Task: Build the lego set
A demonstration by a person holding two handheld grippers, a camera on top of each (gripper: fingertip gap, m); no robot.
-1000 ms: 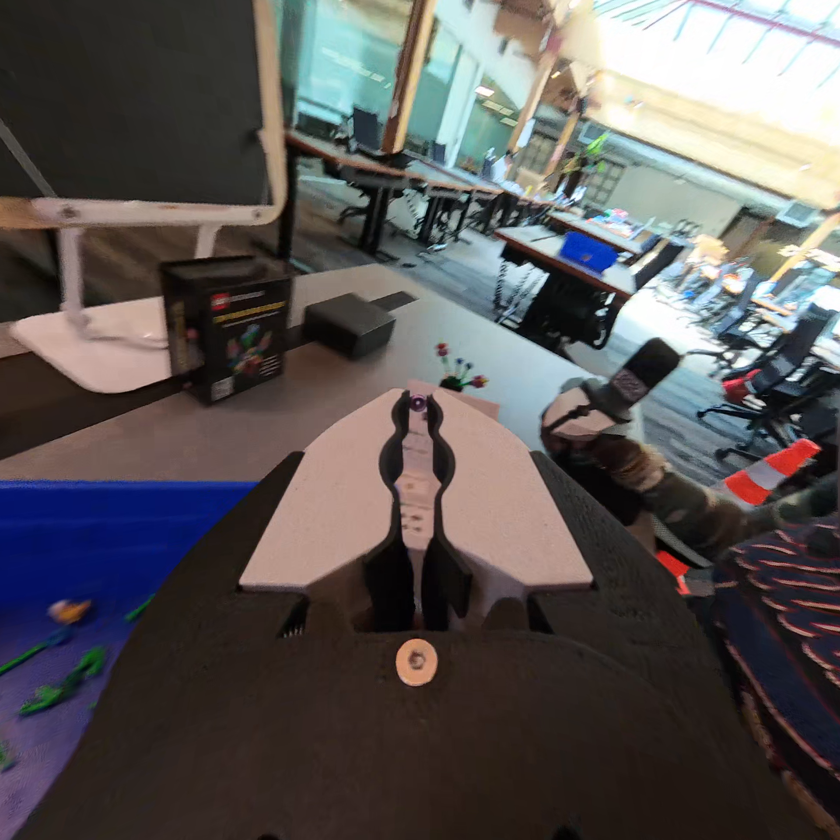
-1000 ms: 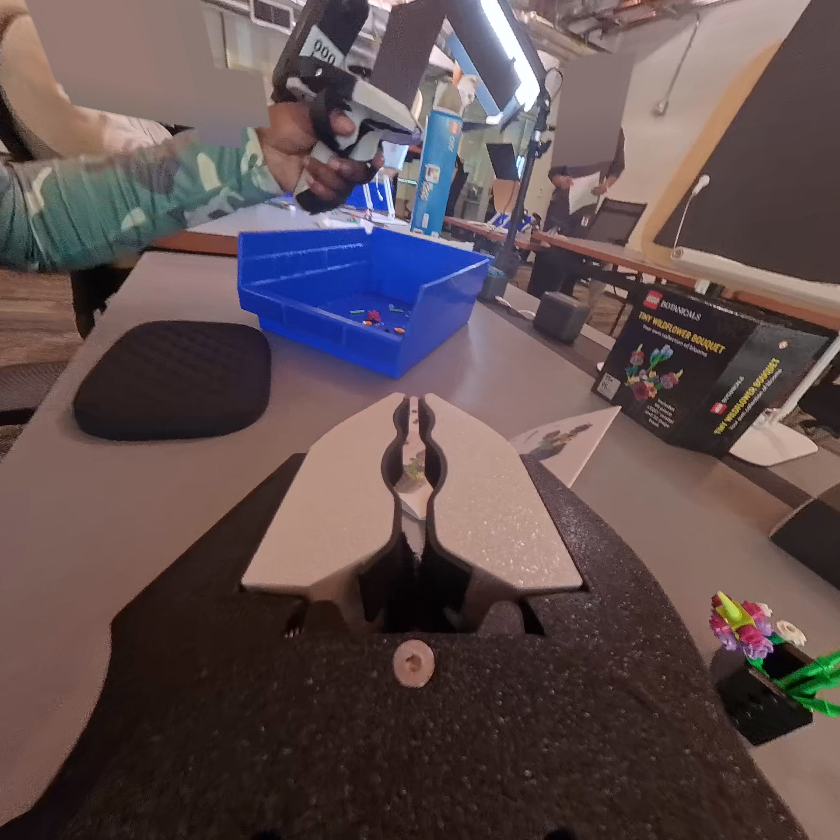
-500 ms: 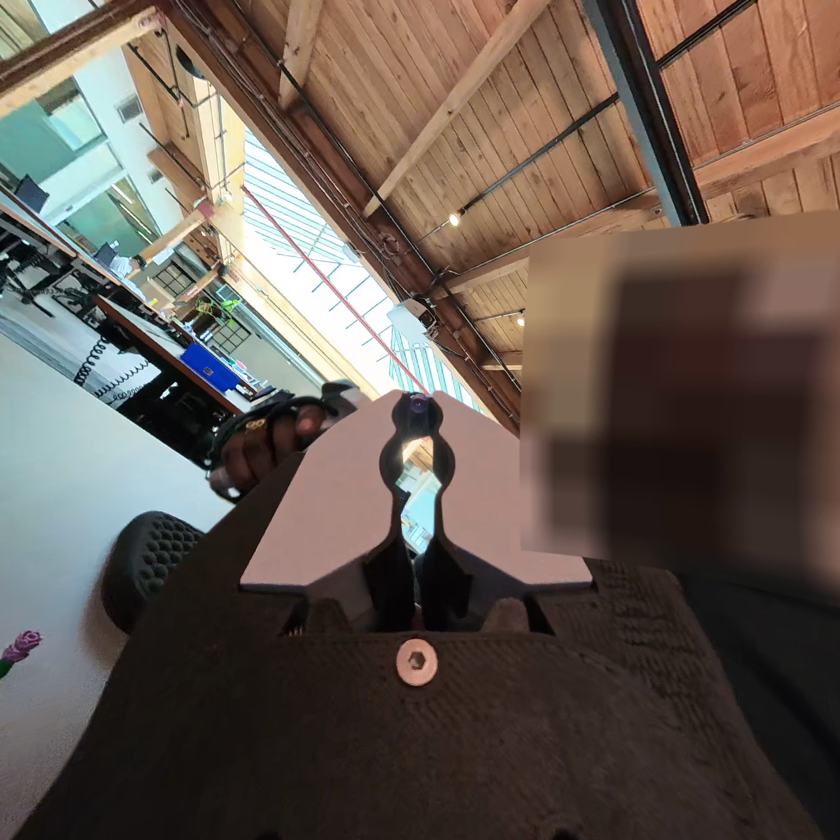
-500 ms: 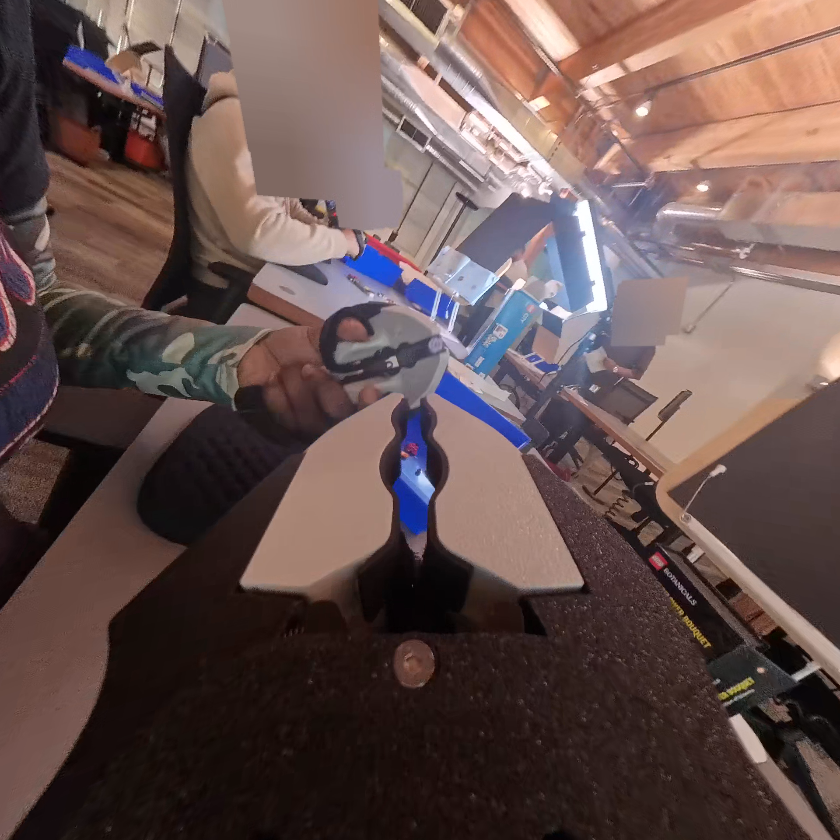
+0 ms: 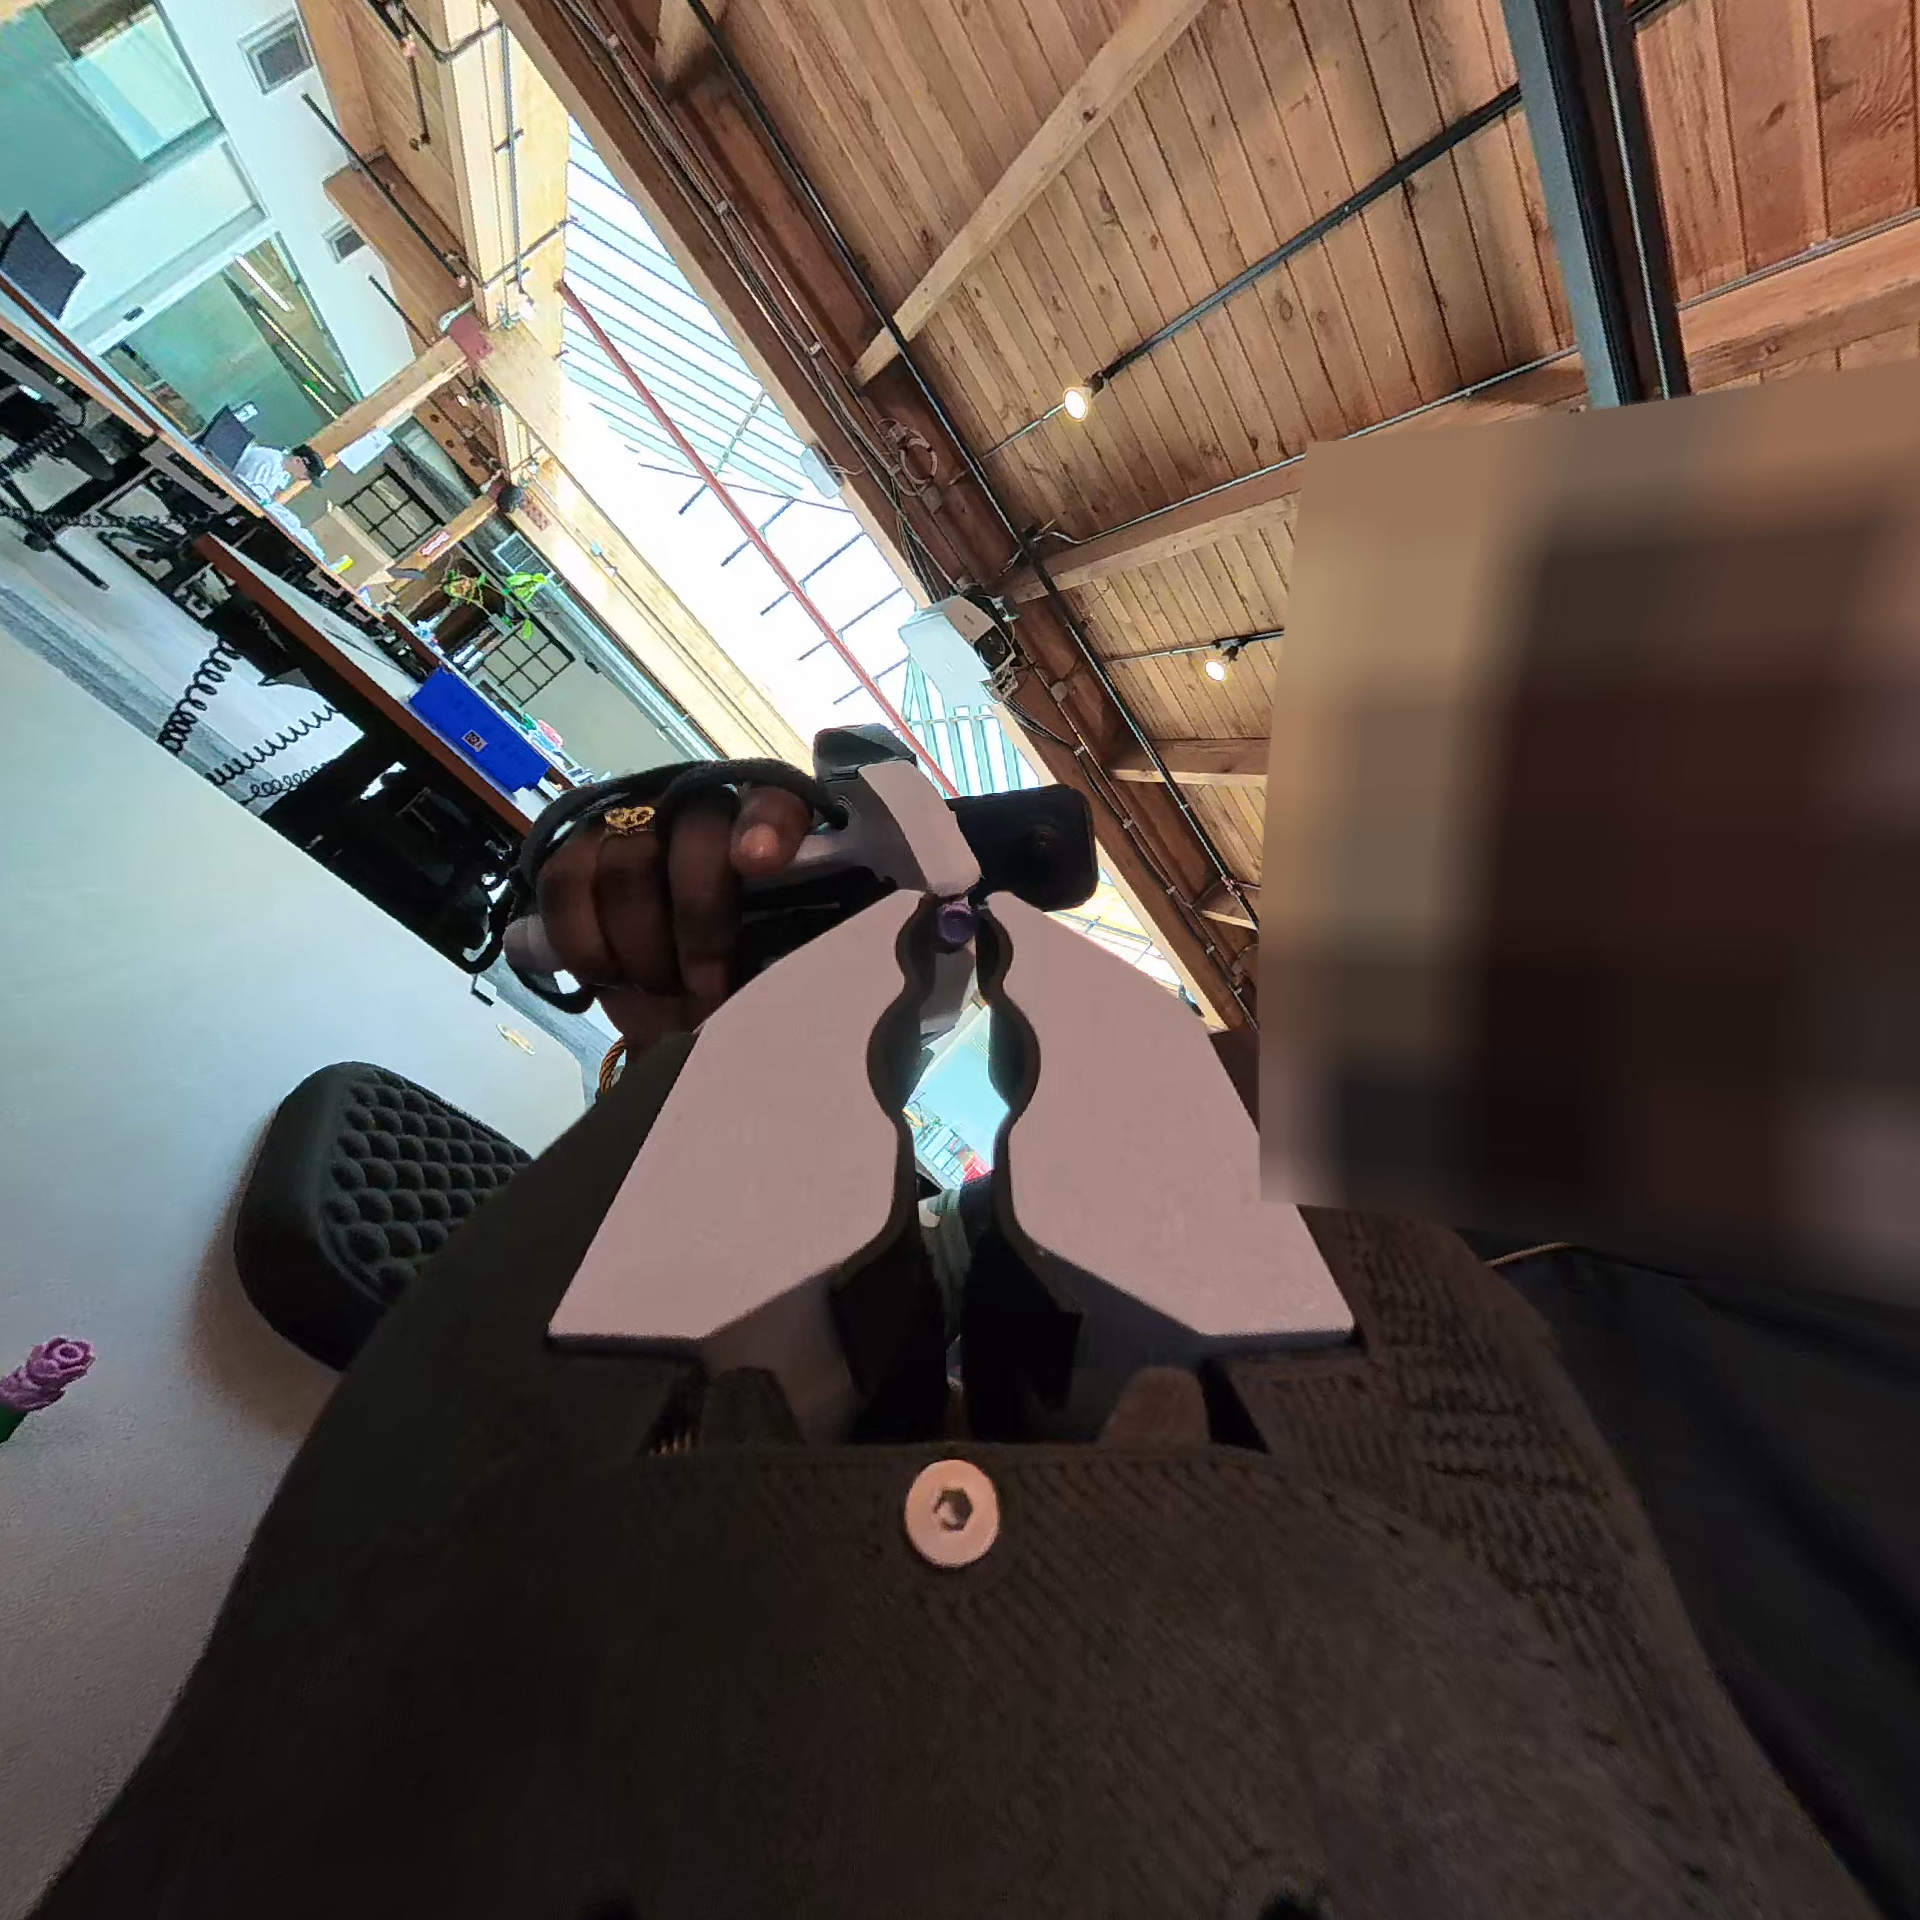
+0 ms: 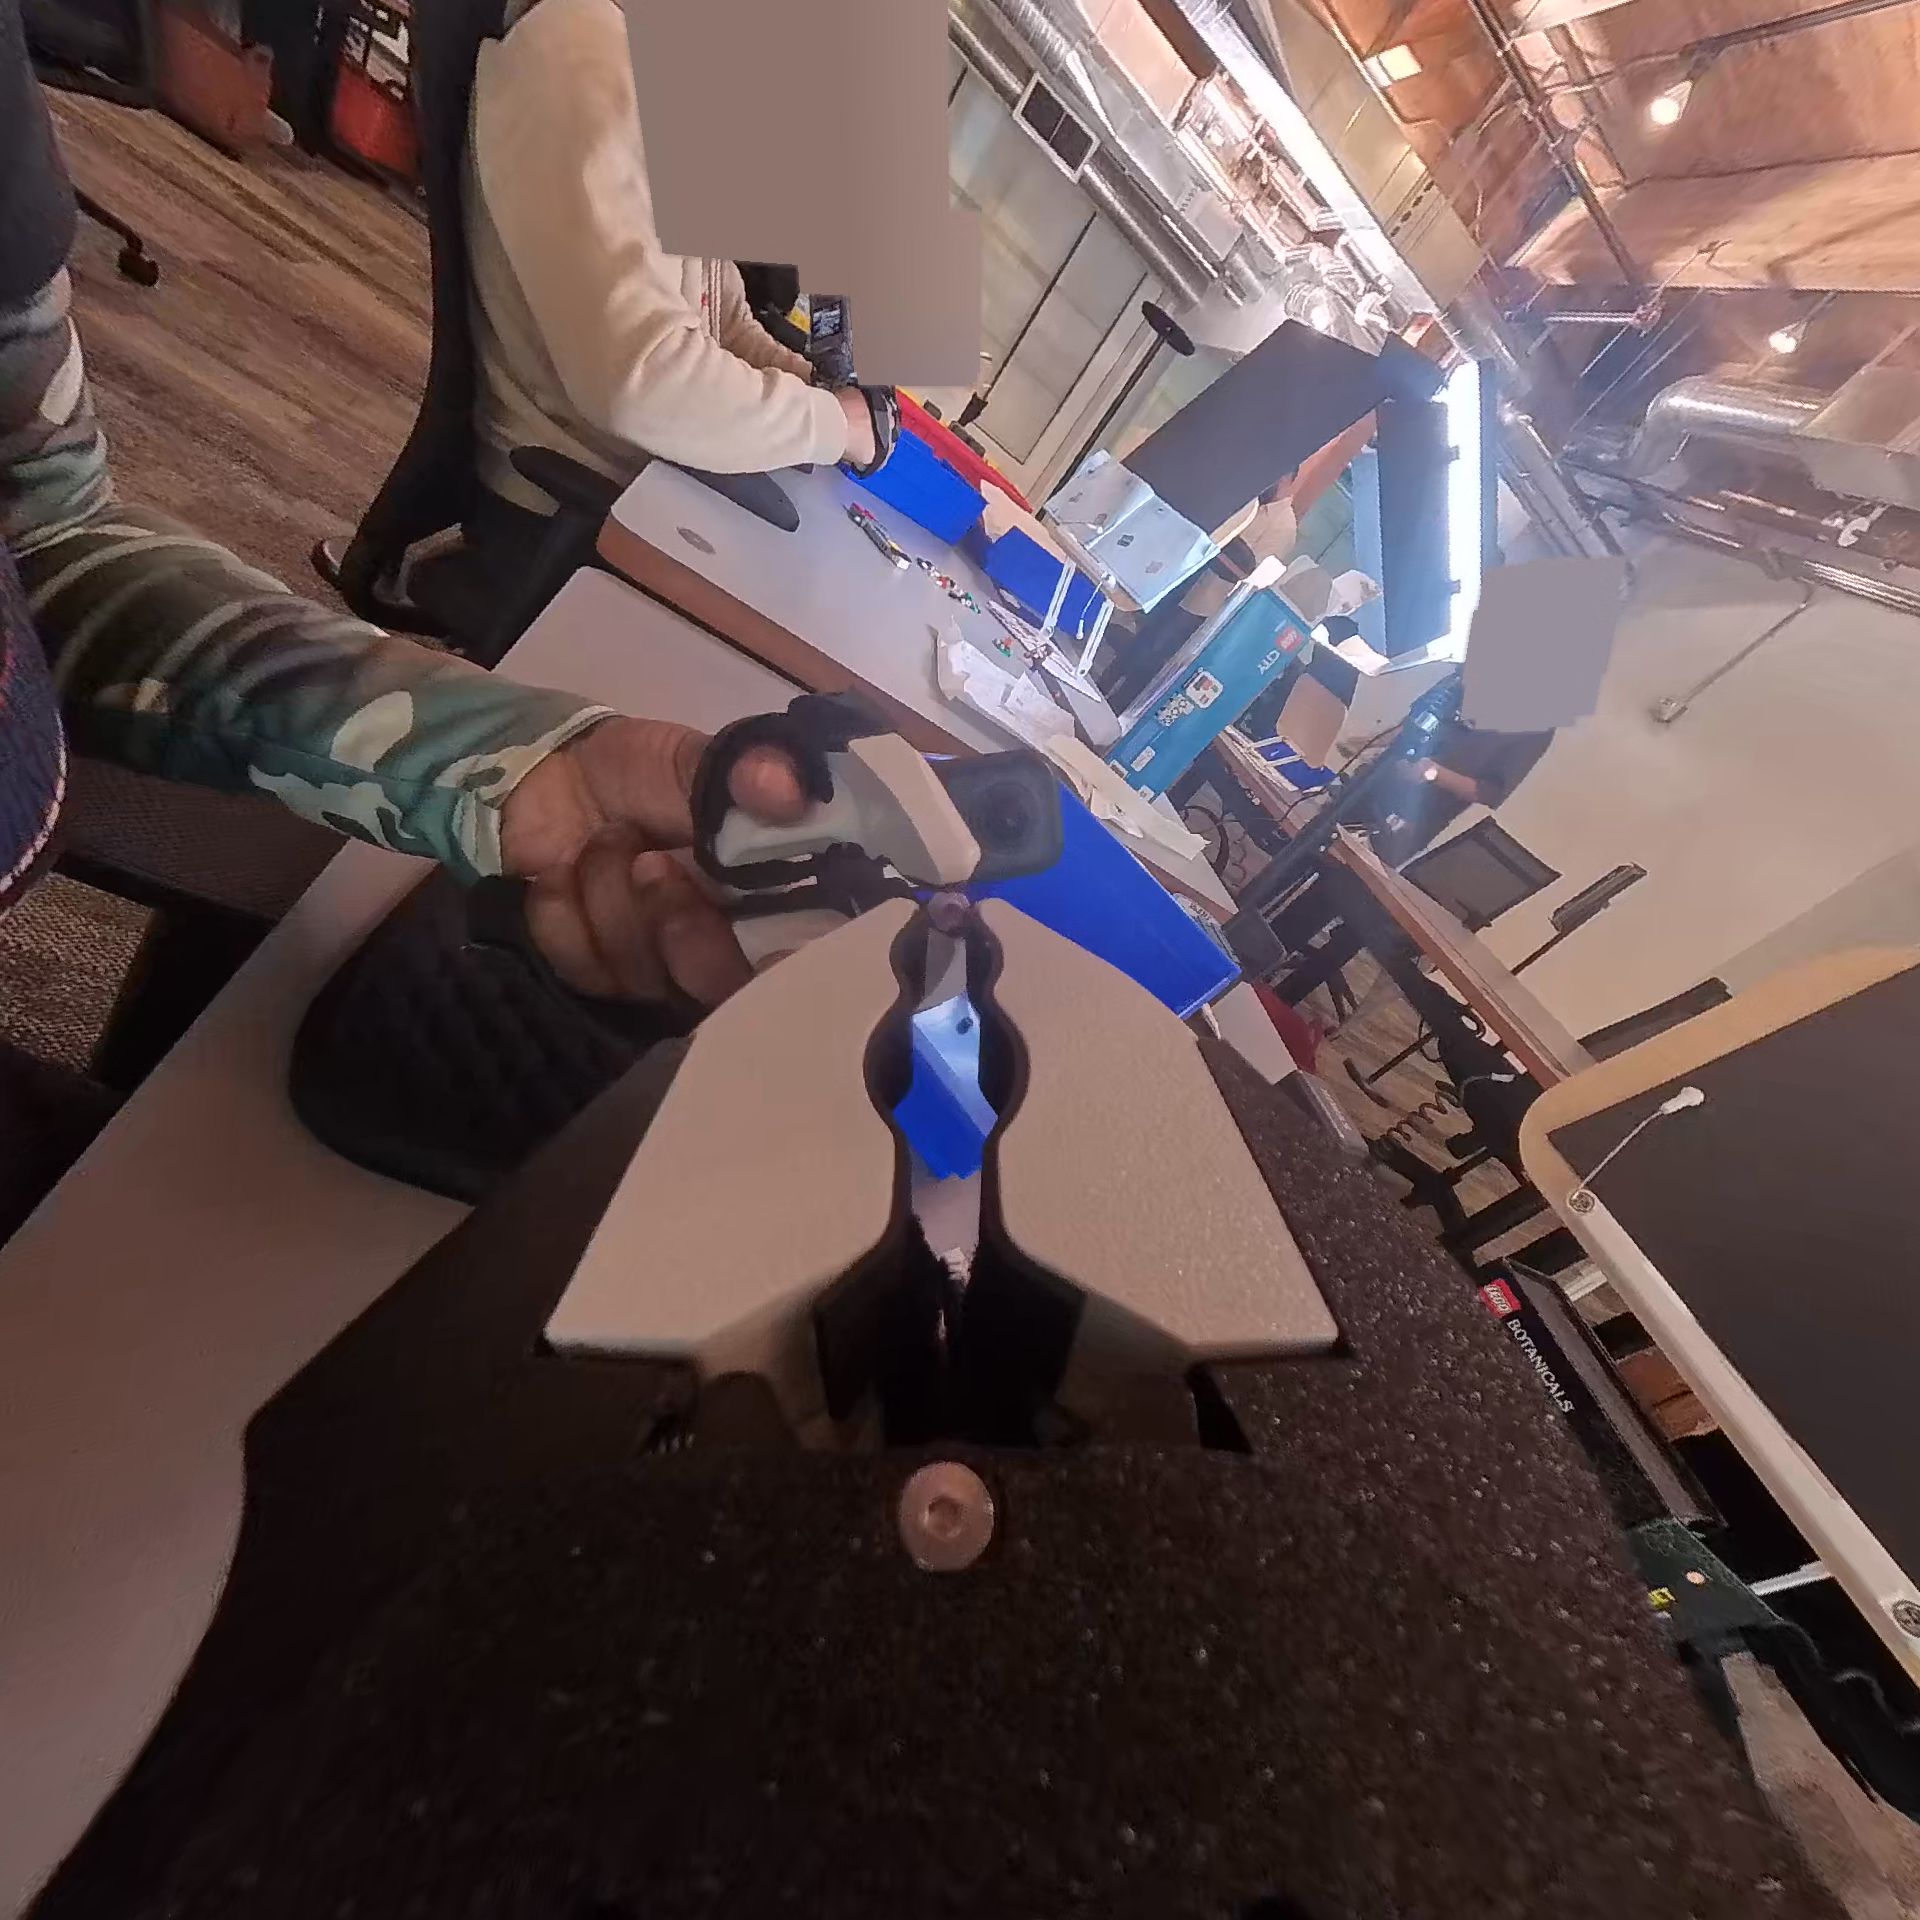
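Both grippers raised above the table, tips meeting nose to nose. Left gripper (image 5: 954,925) pinches a purple stud (image 5: 952,918) at its tips. Right gripper (image 6: 948,914) nearly closed at that stud; whether it grips, cannot tell. Stud looks tiny, light, hard, slick: hold by its sides.

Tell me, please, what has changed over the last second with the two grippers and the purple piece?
Both grippers swung up off the table and turned tip to tip. The right gripper now meets the small purple piece from the opposite side. Unchanged: the left gripper stays shut on that piece.
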